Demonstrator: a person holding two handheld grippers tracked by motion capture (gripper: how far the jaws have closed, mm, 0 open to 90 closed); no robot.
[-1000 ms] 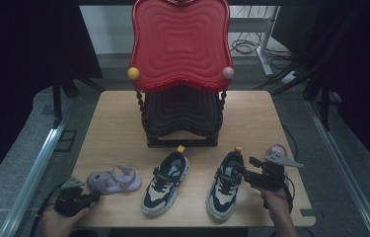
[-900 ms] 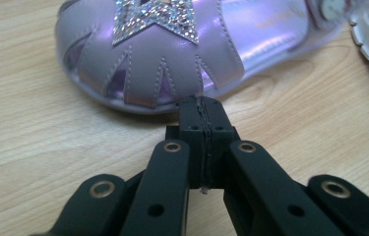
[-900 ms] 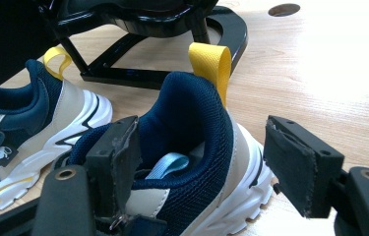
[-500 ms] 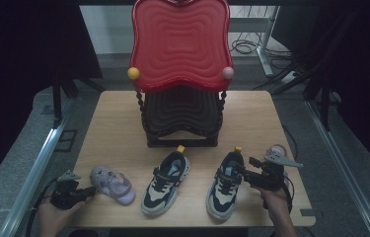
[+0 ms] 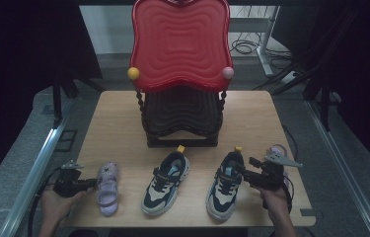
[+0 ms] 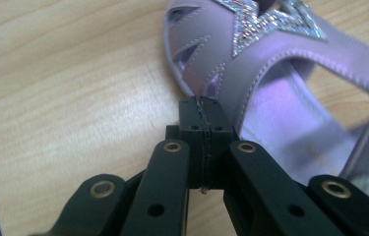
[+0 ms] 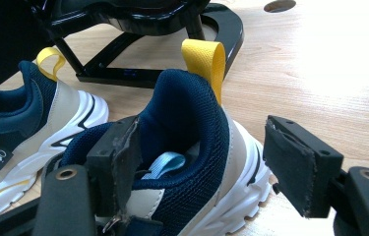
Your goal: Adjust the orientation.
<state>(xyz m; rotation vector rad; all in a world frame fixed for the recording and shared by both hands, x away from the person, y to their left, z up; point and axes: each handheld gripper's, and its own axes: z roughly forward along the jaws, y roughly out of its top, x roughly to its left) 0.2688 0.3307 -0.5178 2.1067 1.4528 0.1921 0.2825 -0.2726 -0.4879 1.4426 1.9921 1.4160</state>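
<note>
A purple sandal with a glittery strap lies lengthwise near the table's front left. My left gripper is just left of it. Its jaws are shut together, and the tips touch the sandal's side edge with nothing seen between the pads. Two navy, cream and white sneakers with yellow heel loops stand side by side, the left sneaker and the right sneaker. My right gripper is open and straddles the right sneaker's heel. Its right pad is clear of the shoe.
A black rack with a tall red wavy back stands at the middle back of the wooden table. A small purple thing lies partly hidden behind the right gripper. The table's front edge is close under both hands.
The sandal has swung from lying crosswise to lying lengthwise. My left gripper has shifted a little away from the front edge, staying shut beside it. The right gripper has kept still.
</note>
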